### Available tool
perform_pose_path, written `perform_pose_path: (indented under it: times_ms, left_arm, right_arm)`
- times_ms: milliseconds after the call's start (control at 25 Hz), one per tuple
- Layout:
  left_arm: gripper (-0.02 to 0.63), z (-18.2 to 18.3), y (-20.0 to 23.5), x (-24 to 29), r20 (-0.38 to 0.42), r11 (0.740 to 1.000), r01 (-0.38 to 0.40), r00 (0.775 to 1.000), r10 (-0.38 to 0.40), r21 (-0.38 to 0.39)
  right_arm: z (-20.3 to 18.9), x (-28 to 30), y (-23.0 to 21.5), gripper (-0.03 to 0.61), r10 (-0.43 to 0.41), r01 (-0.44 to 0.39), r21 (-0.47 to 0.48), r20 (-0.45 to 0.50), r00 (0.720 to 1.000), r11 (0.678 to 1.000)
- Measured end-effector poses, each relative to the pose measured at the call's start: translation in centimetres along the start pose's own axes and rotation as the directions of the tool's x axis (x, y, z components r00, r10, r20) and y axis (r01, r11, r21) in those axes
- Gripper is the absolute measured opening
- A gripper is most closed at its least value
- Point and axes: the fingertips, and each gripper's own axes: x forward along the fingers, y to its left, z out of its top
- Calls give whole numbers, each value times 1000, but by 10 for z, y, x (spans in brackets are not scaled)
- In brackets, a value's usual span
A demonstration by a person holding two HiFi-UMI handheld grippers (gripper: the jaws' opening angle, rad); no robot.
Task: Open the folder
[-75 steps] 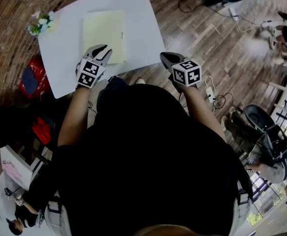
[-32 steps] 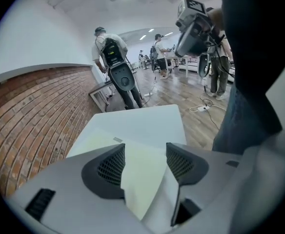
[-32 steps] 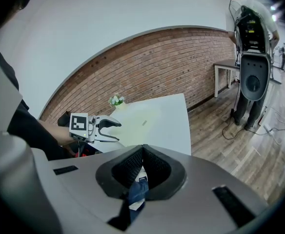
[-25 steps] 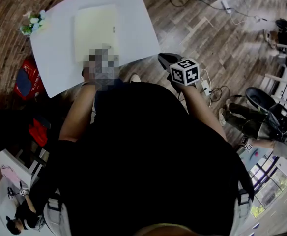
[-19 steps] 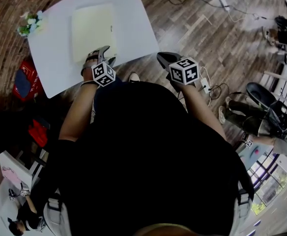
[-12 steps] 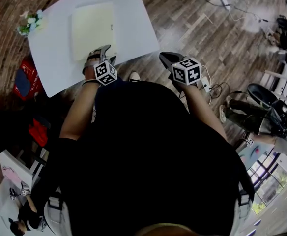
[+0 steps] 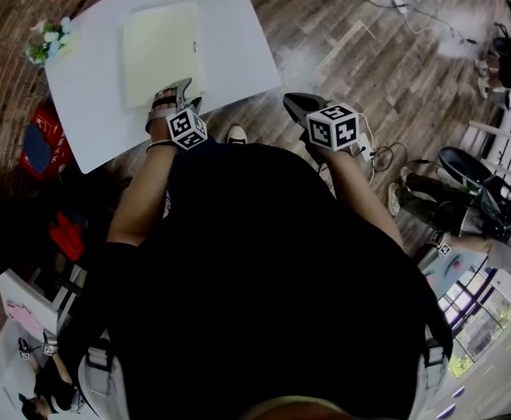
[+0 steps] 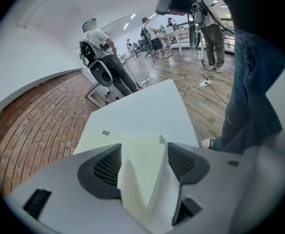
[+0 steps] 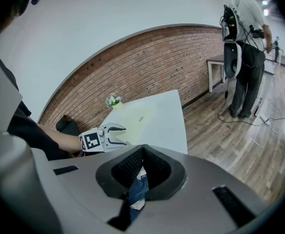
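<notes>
With the left gripper [image 7: 188,93] open astride the folder [image 7: 159,51] edge and the right gripper [image 7: 292,103] closed and empty, closing may pinch both covers or slide the unrestrained folder.

Evenly lit — fisheye-warped, dark-vignetted edges.

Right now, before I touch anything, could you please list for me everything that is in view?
table: one, white, in front of the person
folder: one, pale yellow, lying flat on the table
flowers: one small bunch, white and green, table's far left corner
bag: one, red with blue, floor left of the table
cables: a few, dark and white, wooden floor on the right
left gripper: one, grey, jaws apart at the folder's near edge
right gripper: one, grey, jaws together, empty, right of the table
</notes>
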Motion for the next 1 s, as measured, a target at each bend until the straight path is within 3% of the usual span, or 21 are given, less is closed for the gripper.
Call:
perform_pose_path:
  times_ms: [280, 560, 1000]
  left_arm:
    - [290, -5, 0, 11, -17, 1000, -9, 1000, 9, 17]
    - [224, -1, 1, 7, 10, 999, -25, 1000, 25, 27]
    - [129, 9, 2, -6, 83, 999, -25, 996, 27, -30]
  right_arm:
    - [-1, 1, -4, 23, -1, 1, 17, -2, 1000, 1000]
    - [-3, -1, -5, 23, -1, 1, 19, -3, 1000, 1000]
    - [-3, -3, -6, 23, 1, -1, 16, -1, 1000, 1000]
